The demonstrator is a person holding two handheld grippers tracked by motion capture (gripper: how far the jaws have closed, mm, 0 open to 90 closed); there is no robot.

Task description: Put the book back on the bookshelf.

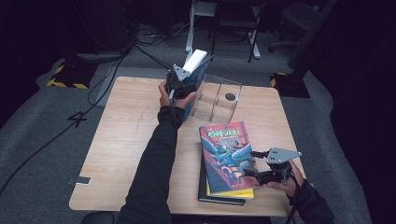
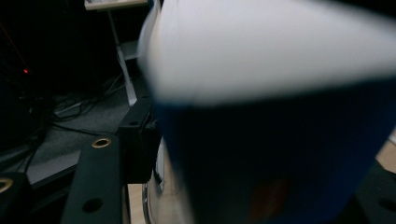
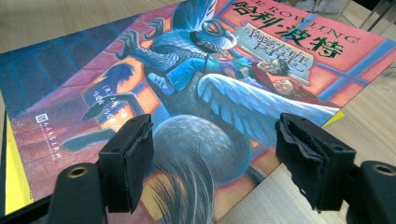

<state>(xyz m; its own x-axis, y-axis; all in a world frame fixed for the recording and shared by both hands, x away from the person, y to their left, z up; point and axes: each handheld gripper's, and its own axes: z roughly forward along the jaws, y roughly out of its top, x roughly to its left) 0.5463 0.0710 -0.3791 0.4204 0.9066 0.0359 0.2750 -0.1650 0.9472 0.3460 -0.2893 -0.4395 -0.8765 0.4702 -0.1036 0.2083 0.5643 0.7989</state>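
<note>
Wood tabletop gives you plenty of bare room on the near left side of the clear rack; the right side is tighter.

Nearest you, well short of the rack, the red-covered book lies flat on a yellow book and a black book. Your right gripper stands open over the red cover's near right corner, pads apart and pressing nothing. That stack sits close to the table's near edge, so a sideways shove while closing could, I judge, slide the top book off the others.

At the rack's left end, your left gripper has the blue book between its jaws, upright and tilted, its top leaning over the rack. I cannot tell whether the pads press it; the close view is blurred. If they don't, the book may tip onto the rack's thin walls, or push the light rack toward the far edge just behind it. Keep moves toward yourself.
</note>
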